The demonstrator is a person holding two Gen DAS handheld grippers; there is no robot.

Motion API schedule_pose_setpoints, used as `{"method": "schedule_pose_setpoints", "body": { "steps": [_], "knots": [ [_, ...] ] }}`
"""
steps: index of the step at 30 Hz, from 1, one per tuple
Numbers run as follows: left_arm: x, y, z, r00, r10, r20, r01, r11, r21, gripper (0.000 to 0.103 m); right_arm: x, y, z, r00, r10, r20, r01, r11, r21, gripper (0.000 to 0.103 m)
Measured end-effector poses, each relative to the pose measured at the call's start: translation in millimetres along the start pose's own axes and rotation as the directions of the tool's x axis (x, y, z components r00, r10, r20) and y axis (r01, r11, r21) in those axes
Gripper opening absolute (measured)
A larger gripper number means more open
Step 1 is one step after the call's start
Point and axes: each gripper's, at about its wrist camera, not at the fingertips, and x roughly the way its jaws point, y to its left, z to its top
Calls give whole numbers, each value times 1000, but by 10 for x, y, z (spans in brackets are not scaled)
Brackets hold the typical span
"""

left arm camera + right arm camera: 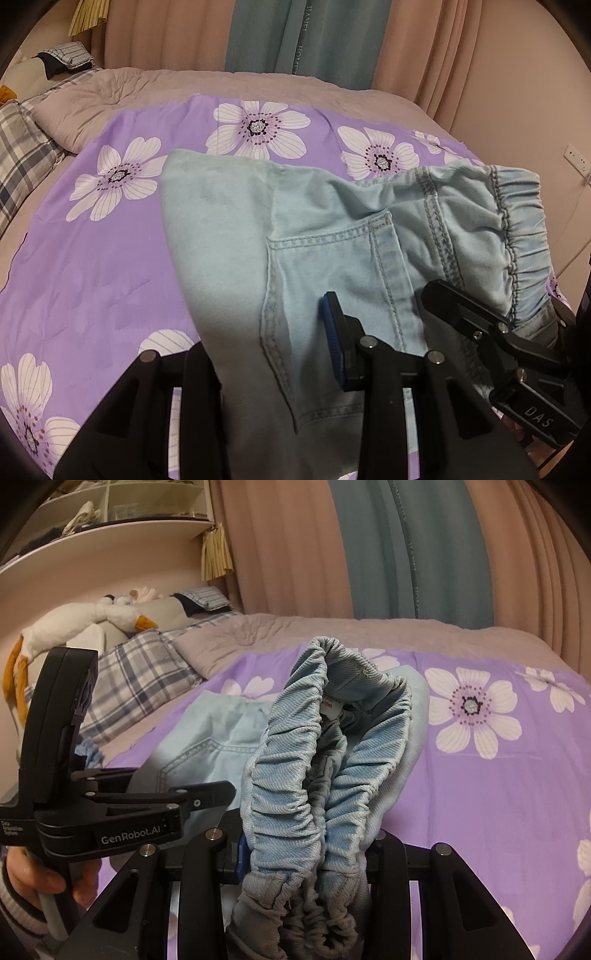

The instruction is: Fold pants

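Note:
Light blue denim pants (332, 236) lie doubled over on the purple flowered sheet (92, 277), back pocket up, elastic waistband at the right. My left gripper (273, 347) is shut on a fold of the pants below the pocket; one blue-padded finger (332, 332) shows, the other is under cloth. My right gripper (306, 853) is shut on the bunched elastic waistband (291, 786) and holds it raised. The right gripper (491, 328) shows in the left wrist view, and the left gripper (122, 812) in the right wrist view.
The bed has a beige quilt (166, 88) at the far side and plaid pillows (144, 679) at the left. A plush goose (74, 624) sits near the headboard. Curtains (369, 546) hang behind; shelves (110, 509) are upper left.

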Motion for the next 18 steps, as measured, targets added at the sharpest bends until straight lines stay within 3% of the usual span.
{"method": "schedule_pose_setpoints", "body": {
  "steps": [18],
  "knots": [
    [330, 55, 43, 999, 22, -39, -22, 1000, -8, 32, 222, -58, 3, 999, 7, -32, -6, 1000, 19, 39]
  ]
}}
